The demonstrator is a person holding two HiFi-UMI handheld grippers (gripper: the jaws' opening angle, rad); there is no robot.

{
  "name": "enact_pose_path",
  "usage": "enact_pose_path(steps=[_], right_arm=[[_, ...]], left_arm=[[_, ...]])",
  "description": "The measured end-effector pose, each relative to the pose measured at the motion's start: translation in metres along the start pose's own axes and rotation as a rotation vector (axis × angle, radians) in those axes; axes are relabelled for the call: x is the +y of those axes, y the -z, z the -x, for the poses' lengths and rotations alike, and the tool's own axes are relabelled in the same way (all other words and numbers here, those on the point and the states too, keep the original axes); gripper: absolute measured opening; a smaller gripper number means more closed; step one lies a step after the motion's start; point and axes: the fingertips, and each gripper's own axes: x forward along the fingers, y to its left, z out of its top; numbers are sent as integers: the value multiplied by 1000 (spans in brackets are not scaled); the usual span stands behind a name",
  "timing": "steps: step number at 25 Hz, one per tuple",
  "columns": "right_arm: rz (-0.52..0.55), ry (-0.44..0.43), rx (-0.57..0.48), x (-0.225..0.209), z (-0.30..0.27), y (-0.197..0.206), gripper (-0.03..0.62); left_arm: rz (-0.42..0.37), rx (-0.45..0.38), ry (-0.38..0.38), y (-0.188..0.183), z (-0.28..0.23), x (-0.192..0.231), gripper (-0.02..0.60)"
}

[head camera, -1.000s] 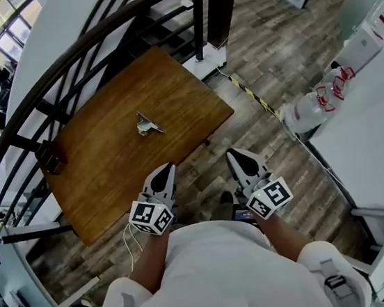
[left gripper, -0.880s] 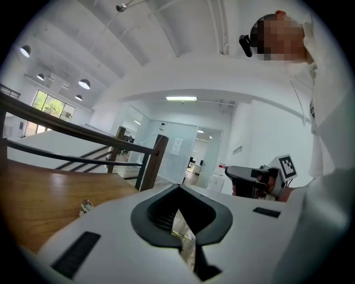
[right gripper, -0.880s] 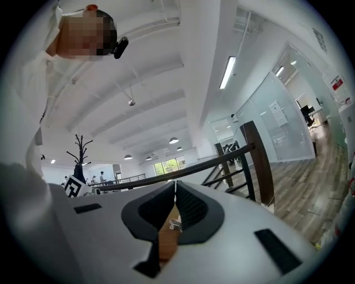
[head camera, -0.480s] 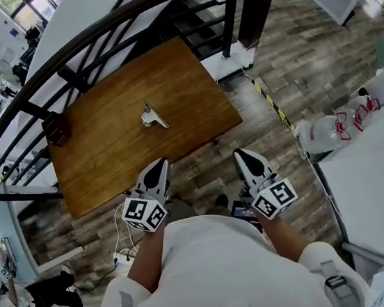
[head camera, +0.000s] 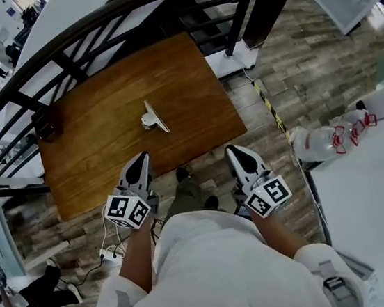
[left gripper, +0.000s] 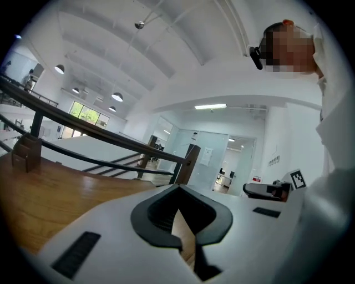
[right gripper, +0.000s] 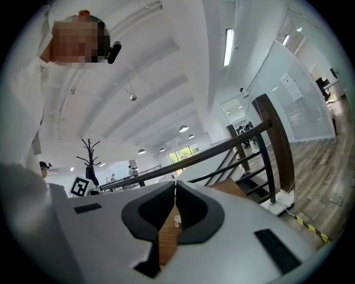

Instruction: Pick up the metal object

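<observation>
Silvery metal object (head camera: 152,116) lies on brown wooden table (head camera: 88,138); white left gripper (head camera: 139,160) and right gripper (head camera: 235,153) hover nearby, jaws together, empty.

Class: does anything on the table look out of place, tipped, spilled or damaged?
Nothing stands out. The metal object lies alone in the middle of the table; a small dark box sits at its left edge. No spill or damage shows.

The metal object (head camera: 152,116) is lying on the wooden table (head camera: 101,154); the left gripper (head camera: 139,160) and right gripper (head camera: 235,153) are hovering by its near edge.
</observation>
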Motion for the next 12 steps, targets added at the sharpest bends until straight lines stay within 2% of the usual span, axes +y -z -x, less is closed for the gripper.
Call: enact_pose_path(steps=[6,12], right_arm=[[19,-16,78,-10,-58,2,25],[31,-21,136,-14,-136,13,25]], left_arm=[[42,-38,-26,-10,-41,63,12],[15,-53,-31,-33,-63,131,12]])
